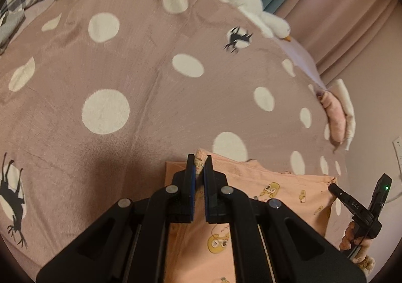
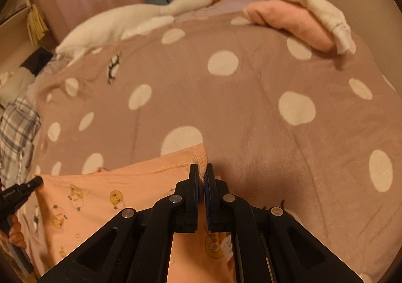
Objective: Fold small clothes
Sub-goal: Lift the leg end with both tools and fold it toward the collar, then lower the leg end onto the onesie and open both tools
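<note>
**Both grippers pinch the far edge of the peach garment, mid-fold**

Nearest the lens in each wrist view are the black fingers, drawn narrow on a bunched bit of ribbed hem. The left gripper (image 1: 199, 161) holds one corner of the peach garment (image 1: 289, 197), and the right gripper (image 2: 201, 170) holds the opposite corner of the same edge. Between them the cloth, printed with yellow cartoon chicks, spans flat and fairly taut over the near part of the bed (image 1: 125, 69), whose cover is dusty pink with white spots. Each view catches the other gripper off to the side, so the two stand well apart along that edge.

Two finished folds, a pink bundle (image 2: 291, 24) and a white bundle (image 2: 309, 4), lie touching near the far right corner of the bed. A plush goose (image 2: 140, 19) stretches along the far edge.

By my reading, the step in hand is a fold of the gripped edge. Next, both grippers would need to travel together, level and evenly paced, carry the edge over the body of the garment until the hems meet, then let go at once so nothing skews.
</note>
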Demonstrator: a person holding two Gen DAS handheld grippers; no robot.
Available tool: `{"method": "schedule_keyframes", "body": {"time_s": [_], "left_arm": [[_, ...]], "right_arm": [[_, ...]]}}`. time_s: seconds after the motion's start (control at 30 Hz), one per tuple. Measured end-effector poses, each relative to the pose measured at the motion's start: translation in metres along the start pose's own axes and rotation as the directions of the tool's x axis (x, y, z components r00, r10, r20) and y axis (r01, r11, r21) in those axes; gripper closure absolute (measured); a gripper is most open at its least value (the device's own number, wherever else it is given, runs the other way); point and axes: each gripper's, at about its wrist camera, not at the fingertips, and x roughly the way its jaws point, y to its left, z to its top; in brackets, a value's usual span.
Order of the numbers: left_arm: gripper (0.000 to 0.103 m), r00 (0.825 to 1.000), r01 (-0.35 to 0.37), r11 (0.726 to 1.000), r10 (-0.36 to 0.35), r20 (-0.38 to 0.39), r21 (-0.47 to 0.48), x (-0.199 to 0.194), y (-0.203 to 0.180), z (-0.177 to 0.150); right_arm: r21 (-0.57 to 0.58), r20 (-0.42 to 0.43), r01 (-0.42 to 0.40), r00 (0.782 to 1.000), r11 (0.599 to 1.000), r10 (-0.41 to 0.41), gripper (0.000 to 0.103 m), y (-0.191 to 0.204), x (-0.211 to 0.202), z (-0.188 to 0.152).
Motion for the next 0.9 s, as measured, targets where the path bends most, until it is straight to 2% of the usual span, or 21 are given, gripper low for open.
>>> {"method": "schedule_keyframes", "body": {"time_s": [0.17,0.9], "left_arm": [[0.099,1.0,-0.013,1.0,0.013,-0.016,-0.005,0.014,0.004,0.002],[0.094,0.991,-0.098,0.995,0.098,-0.096,0.005,0.054,0.017,-0.003]], "right_arm": [[0.03,-0.019,-0.014,1.0,0.999,0.014,0.098,-0.006,0.01,0.001],[0.017,-0.101,0.074,0.992,0.997,-0.072,0.098,-0.011,0.049,-0.006]]}}
